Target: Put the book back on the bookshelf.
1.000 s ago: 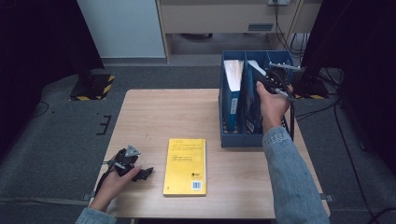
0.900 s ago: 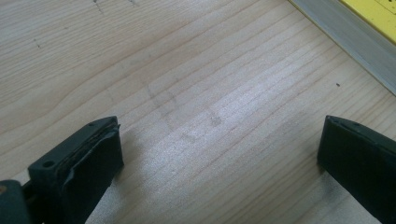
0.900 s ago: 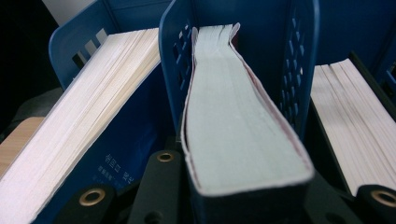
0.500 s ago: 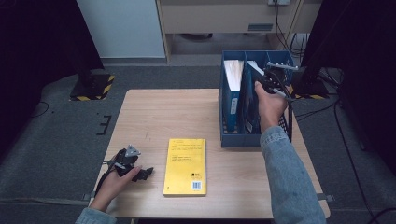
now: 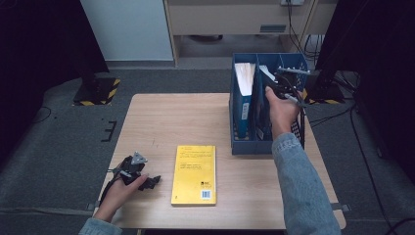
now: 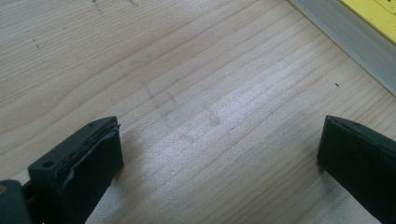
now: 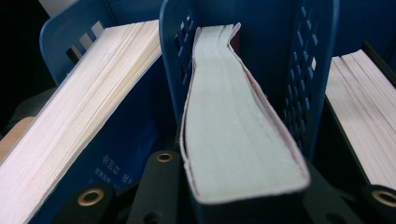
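A light wooden table [image 5: 161, 122] is standing on grey carpet, with dark stands and cables around it. At its far right side a blue file rack [image 5: 293, 63] is sitting with three compartments. You are gripping a book [image 7: 233, 135] with your right gripper [image 5: 286, 90]: the jaws are clamped on its near edge, one on each cover, and the book is standing upright in the rack's middle compartment, pages facing up. A thicker white-paged book [image 7: 74, 116] is leaning in the compartment to its left, and another book [image 7: 364, 126] is showing in the compartment to its right. Nearer you, a yellow book [image 5: 194, 174] is lying flat on the table. Just left of it your left gripper [image 5: 142, 178] is resting on the wood, its jaws spread wide with nothing between them.
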Action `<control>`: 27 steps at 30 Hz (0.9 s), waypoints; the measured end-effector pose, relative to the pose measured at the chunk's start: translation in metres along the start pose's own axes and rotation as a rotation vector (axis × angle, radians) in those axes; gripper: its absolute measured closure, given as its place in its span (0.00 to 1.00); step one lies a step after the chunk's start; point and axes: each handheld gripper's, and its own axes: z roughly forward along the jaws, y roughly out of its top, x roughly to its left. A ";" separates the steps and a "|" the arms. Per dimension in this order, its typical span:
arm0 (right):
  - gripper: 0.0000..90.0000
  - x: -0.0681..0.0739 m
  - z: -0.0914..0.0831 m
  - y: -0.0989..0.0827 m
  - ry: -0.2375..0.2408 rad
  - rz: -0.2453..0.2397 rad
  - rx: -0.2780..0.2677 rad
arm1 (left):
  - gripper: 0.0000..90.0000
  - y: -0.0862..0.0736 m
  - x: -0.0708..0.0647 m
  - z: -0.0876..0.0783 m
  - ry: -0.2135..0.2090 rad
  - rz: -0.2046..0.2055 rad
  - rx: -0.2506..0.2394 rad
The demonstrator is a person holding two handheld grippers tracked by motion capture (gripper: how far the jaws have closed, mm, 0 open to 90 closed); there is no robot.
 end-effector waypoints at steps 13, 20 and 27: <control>0.80 0.002 -0.012 0.003 -0.018 -0.042 0.090 | 0.00 0.000 -0.001 0.000 -0.001 0.001 0.002; 0.80 0.005 -0.019 0.003 -0.006 -0.050 0.132 | 0.00 0.000 -0.001 0.000 -0.002 0.001 0.003; 0.78 0.004 -0.024 0.003 0.031 -0.068 0.178 | 0.00 0.001 -0.001 0.000 -0.001 0.000 0.003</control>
